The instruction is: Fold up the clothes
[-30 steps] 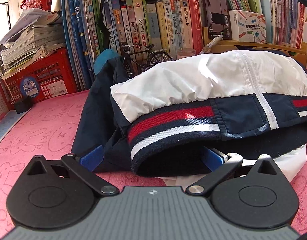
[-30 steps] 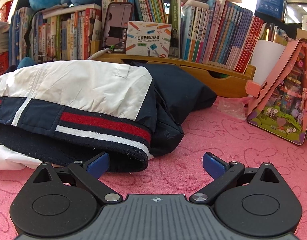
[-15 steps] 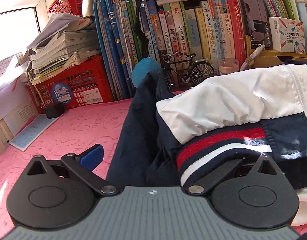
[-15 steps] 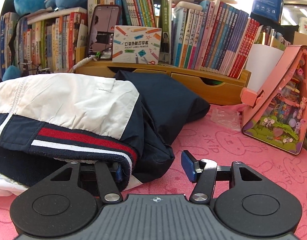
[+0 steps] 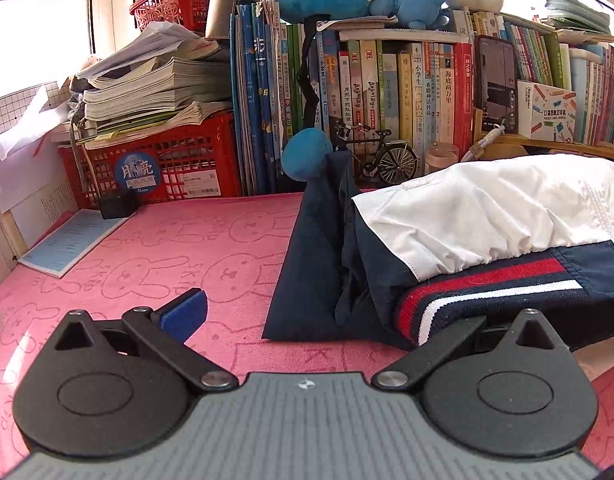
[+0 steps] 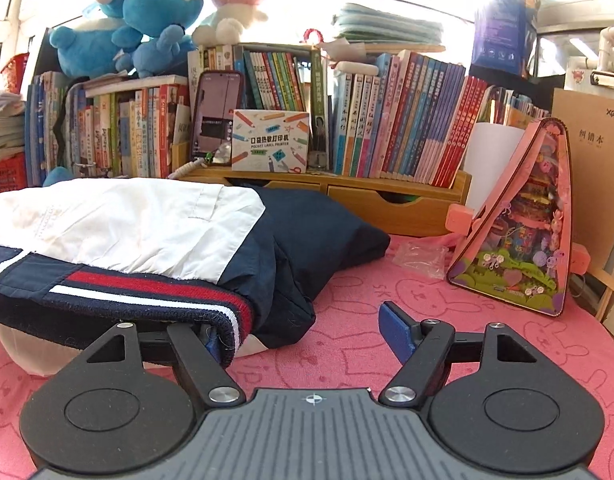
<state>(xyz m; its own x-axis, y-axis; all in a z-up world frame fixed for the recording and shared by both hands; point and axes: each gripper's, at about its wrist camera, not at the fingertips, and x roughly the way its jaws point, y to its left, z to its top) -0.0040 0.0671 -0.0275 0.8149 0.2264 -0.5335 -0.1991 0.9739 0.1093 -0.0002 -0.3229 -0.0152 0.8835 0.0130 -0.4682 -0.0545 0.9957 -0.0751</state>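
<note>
On the pink mat lay the folded jacket; the left gripper and right gripper stood wide, each with one finger tucked beneath its striped hem.

You had strong daylight behind the bookshelf: the window in the left wrist view was blown out to white, and glare washed over the plush toys in the right wrist view. Both fisheye views bent straight lines near the edges. Focus was sharp, and shadows under the jacket were soft.
</note>
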